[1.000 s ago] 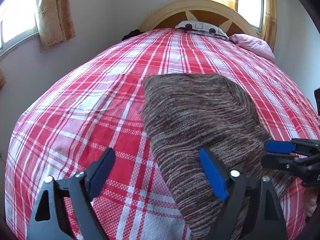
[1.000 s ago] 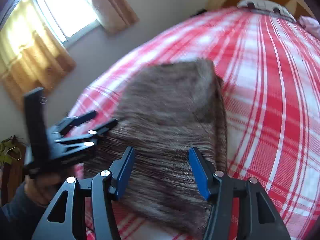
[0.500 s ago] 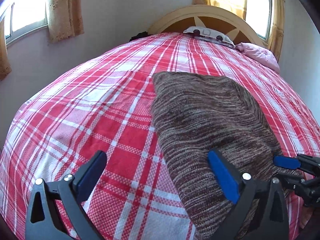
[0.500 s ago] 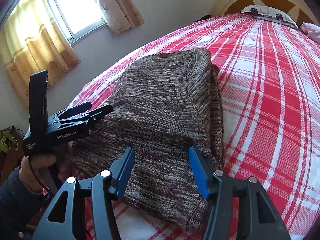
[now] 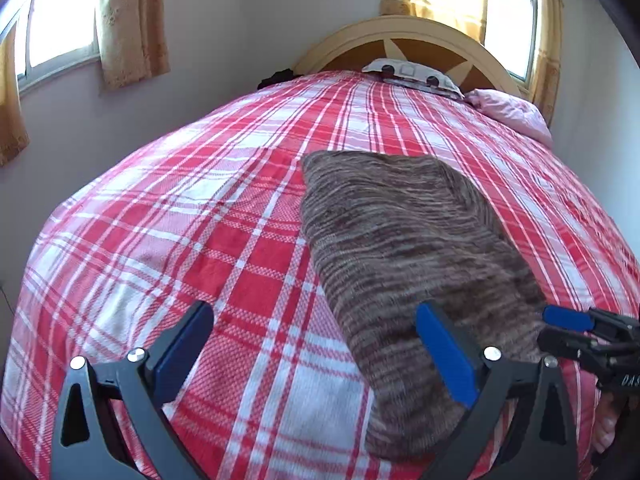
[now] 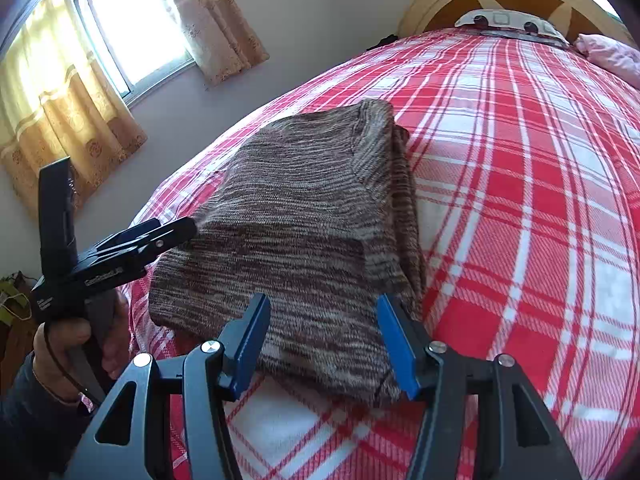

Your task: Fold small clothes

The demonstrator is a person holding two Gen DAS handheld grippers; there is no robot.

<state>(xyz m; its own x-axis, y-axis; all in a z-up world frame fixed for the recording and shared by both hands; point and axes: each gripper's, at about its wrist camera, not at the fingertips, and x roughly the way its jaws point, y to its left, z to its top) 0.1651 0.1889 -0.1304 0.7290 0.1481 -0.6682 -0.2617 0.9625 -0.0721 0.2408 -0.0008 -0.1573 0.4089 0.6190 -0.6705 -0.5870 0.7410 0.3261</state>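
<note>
A folded brown striped knit sweater lies flat on the red plaid bedcover. My left gripper is open wide and holds nothing. Its right finger hangs over the sweater's near left edge, and its left finger is over bare bedcover. In the right wrist view the sweater fills the middle, and my right gripper is open over its near edge, gripping nothing. The left gripper, held by a hand, sits at the sweater's left side. The right gripper shows at the far right of the left wrist view.
A wooden headboard stands at the far end of the bed, with a patterned pillow and a pink pillow before it. Curtained windows line the wall left of the bed. The bed's near edge is close below the grippers.
The left jaws have spread wider and the gripper has drawn back a little from the sweater. The right gripper has also pulled back toward the sweater's near edge. The sweater has stayed flat.
</note>
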